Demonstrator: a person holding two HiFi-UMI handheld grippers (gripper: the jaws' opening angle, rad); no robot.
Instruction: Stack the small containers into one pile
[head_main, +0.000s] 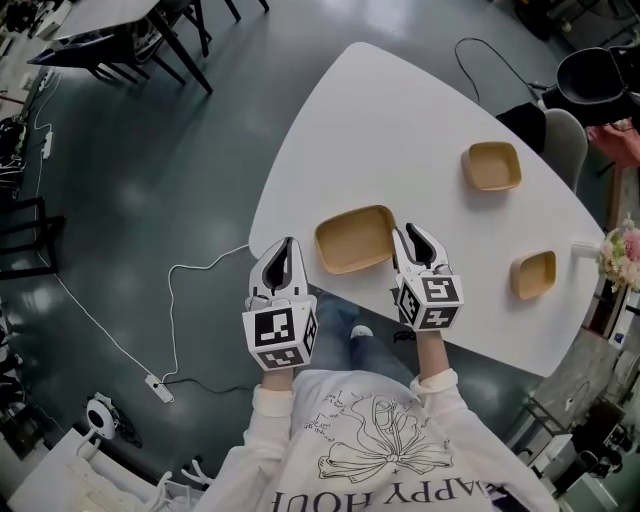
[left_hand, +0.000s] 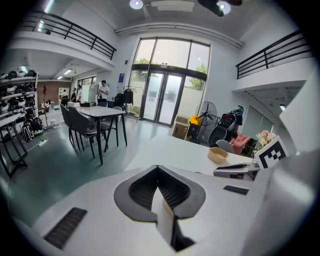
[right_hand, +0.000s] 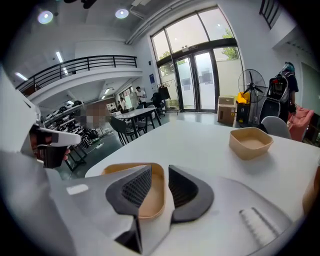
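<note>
The white table (head_main: 420, 110) is carrying a big container (head_main: 352, 240); my right fingers (head_main: 424, 244) are straddling its right wall, released; my left fingers (head_main: 285, 262) are hovering clenched left of it.

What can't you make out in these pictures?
- Right gripper view: whether the right tongs touch the big container; one jaw covers its rim.
- Head view: the flowers, cut off by the right edge.
- Head view: the shirt's print, cut off by the bottom edge.
- Left gripper view: the people far back, too small.
</note>
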